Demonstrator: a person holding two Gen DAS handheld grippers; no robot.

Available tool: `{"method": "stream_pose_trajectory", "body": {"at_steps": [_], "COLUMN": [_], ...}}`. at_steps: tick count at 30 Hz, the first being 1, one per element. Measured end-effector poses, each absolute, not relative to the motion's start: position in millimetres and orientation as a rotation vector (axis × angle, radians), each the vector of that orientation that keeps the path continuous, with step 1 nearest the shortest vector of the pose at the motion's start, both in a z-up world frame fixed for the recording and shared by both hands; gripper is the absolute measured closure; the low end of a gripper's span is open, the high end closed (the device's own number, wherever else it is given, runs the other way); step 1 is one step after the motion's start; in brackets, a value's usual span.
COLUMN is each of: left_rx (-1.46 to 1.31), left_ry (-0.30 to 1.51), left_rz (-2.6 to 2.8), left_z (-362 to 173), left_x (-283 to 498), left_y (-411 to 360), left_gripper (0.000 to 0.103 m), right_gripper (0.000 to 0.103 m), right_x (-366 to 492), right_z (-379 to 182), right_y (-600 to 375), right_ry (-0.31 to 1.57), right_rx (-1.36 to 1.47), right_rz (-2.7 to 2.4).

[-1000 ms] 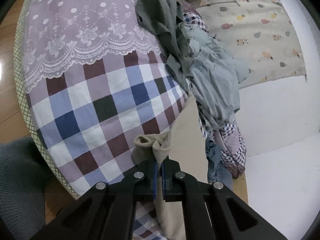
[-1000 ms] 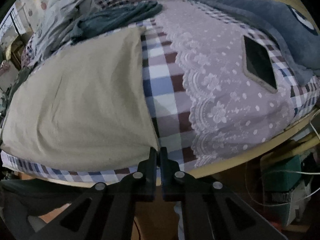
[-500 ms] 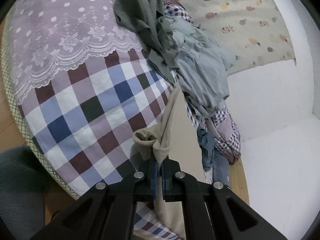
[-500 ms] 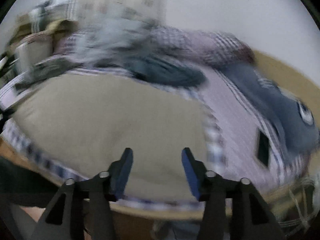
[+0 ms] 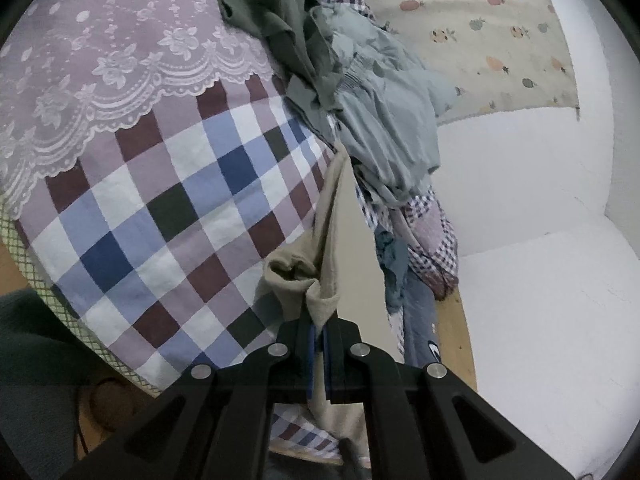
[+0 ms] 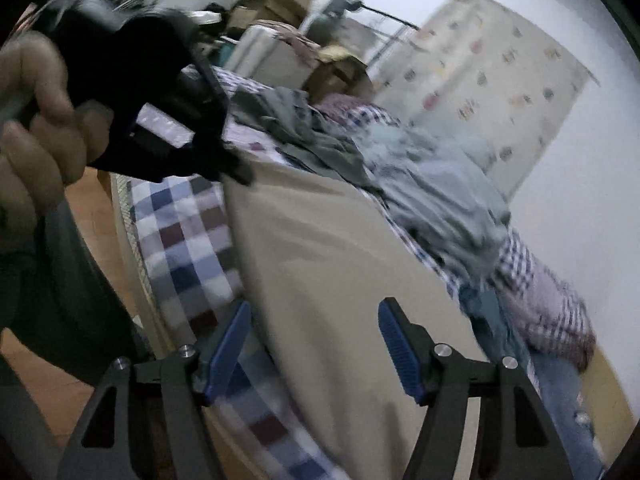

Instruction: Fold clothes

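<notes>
No words, labels, brand names or numbers can be read in either view; the wall hanging (image 5: pixel 480 36) carries only small fruit pictures, no letters; the checked bedsheet (image 5: pixel 168 216) and the lace cover (image 5: pixel 104 60) show pattern alone; the jeans (image 5: pixel 420 320) bear a small white mark near the hem, too small to make out; in the right wrist view a pale patch on the left gripper (image 6: pixel 240 174) might be a label, but blur leaves nothing legible; the cardboard boxes (image 6: pixel 280 0) at the back are likewise too blurred to read.
</notes>
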State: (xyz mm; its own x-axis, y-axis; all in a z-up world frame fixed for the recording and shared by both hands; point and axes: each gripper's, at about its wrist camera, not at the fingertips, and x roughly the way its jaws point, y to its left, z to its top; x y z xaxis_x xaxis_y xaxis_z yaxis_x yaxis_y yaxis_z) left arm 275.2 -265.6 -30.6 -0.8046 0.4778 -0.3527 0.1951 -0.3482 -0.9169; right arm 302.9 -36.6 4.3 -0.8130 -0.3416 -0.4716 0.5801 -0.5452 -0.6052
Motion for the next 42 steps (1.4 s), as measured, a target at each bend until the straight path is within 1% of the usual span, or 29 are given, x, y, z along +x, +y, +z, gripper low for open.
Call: {"method": "stream_pose_trajectory", "body": {"at_steps": [7, 11, 16, 18, 20, 21, 23, 25, 26, 28, 29, 30, 33, 42], "left_rx": [-0.889, -0.883, -0.874, -0.875, -0.874, -0.870, -0.862, -0.853, -0.849, -0.840, -0.829, -0.817, -0.765, -0.800], "left_ry": [-1.596, -1.606, -1.609, -1.611, -1.617, -1.622, -1.630, -1.639, -1.645, -1.660, -1.675, -1.693, -1.733, -1.684], "left_rz": [2.244, 2.214, 2.197, 2.190, 2.188, 2.183, 2.174, 2.159, 2.153, 2.145, 2.135, 2.123, 2.100, 2.111], "left_z": [-24, -26, -26, -27, -28, -28, -29, -30, -30, -31, -32, -33, -34, -31], "left_x": [273, 272, 269, 268, 267, 267, 267, 268, 268, 268, 269, 270, 272, 248], "left_y": [-265, -269, -270, -270, -271, -271, -272, -271, -271, -270, -271, -272, -274, -254], "left_gripper": [0.102, 0.102, 0.102, 0.102, 0.102, 0.102, 0.102, 0.100, 0.097, 0.084, 0.065, 0.048, 0.032, 0.032], "right_gripper": [0.033, 0.033, 0.034, 0.041, 0.062, 0.067, 0.092, 0.095, 0.096, 0.097, 0.097, 0.097, 0.097, 0.097], "right_x": [290, 277, 258, 252, 247, 245, 244, 243, 242, 241, 240, 239, 240, 241], "right_z": [-24, -32, -36, -35, -34, -33, -32, -30, -29, -26, -25, -22, -17, -3], "right_y": [-85, -105, -119, -122, -123, -124, -126, -128, -128, -128, -128, -127, -126, -123], "right_ry": [1.215, 1.259, 1.301, 1.315, 1.324, 1.323, 1.333, 1.331, 1.324, 1.310, 1.303, 1.292, 1.265, 1.221], "right_rx": [0.260, 0.207, 0.206, 0.212, 0.234, 0.250, 0.266, 0.280, 0.286, 0.299, 0.306, 0.318, 0.338, 0.347], "right_rz": [-2.326, -2.331, -2.347, -2.353, -2.352, -2.347, -2.337, -2.331, -2.329, -2.325, -2.322, -2.319, -2.321, -2.332]}}
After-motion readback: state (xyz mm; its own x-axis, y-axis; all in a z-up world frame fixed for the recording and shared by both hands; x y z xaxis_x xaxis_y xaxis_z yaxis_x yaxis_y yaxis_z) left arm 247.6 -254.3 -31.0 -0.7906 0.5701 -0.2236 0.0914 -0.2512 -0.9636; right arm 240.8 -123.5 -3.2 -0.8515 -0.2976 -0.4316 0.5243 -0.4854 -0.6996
